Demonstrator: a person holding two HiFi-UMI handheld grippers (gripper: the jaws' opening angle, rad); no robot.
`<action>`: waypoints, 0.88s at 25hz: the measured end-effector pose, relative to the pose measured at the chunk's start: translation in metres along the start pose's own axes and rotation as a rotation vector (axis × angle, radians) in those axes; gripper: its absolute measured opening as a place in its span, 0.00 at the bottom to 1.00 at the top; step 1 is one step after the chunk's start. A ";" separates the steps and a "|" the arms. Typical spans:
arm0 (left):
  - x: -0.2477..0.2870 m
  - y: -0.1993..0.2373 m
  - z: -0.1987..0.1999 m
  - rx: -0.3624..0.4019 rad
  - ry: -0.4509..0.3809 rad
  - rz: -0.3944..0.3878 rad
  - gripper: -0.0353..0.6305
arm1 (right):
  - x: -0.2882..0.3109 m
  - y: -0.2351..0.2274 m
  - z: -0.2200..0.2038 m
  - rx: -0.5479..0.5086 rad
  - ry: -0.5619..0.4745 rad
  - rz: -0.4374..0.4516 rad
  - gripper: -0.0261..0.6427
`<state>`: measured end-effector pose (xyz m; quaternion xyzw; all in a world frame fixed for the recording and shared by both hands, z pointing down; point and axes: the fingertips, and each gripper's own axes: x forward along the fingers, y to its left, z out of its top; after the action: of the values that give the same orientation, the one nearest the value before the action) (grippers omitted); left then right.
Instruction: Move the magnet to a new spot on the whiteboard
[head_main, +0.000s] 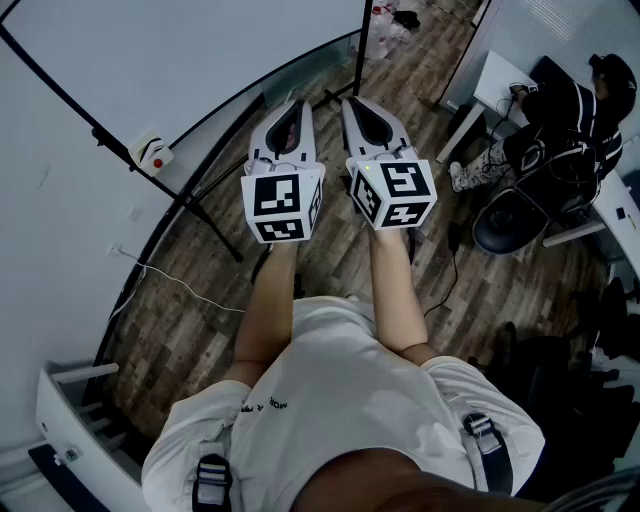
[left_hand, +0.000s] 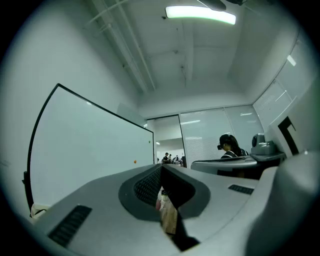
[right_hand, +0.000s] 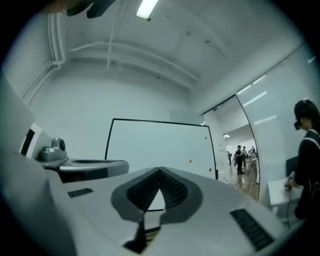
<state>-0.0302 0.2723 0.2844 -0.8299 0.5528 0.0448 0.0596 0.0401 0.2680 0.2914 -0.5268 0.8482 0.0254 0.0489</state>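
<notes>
Magnet (right_hand: 190, 161) sits on the whiteboard (right_hand: 150, 145); left tool (left_hand: 161, 167) and right tool (right_hand: 160, 171) clenched, empty.

A white T-shirt (head_main: 340, 400) with dark lettering is worn, crossed by black-buckled straps (head_main: 212, 478) at 7 and 4 o'clock. The left gripper (head_main: 291, 106) and right gripper (head_main: 352, 102) are shelled pale grey and capped by black-and-white marker cubes (head_main: 283, 205).

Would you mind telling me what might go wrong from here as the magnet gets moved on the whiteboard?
1. A black stand leg and a white cable cross the floor by the whiteboard, so stepping in could mean a trip.
2. The orange magnet, green magnet and red magnet are tiny; the left gripper and right gripper are both shut, so fingers opened late might knock one off.
</notes>
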 end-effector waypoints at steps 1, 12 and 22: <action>0.001 -0.001 0.000 -0.001 -0.001 0.001 0.06 | 0.000 0.000 0.000 -0.001 0.001 0.003 0.06; 0.014 -0.025 -0.005 -0.005 -0.004 0.022 0.06 | -0.009 -0.027 -0.001 0.013 -0.015 0.010 0.06; 0.009 -0.046 -0.020 -0.013 0.002 0.083 0.06 | -0.020 -0.051 -0.016 0.013 0.006 0.050 0.06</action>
<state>0.0156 0.2782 0.3050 -0.8069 0.5864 0.0498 0.0517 0.0932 0.2617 0.3100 -0.5052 0.8614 0.0194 0.0490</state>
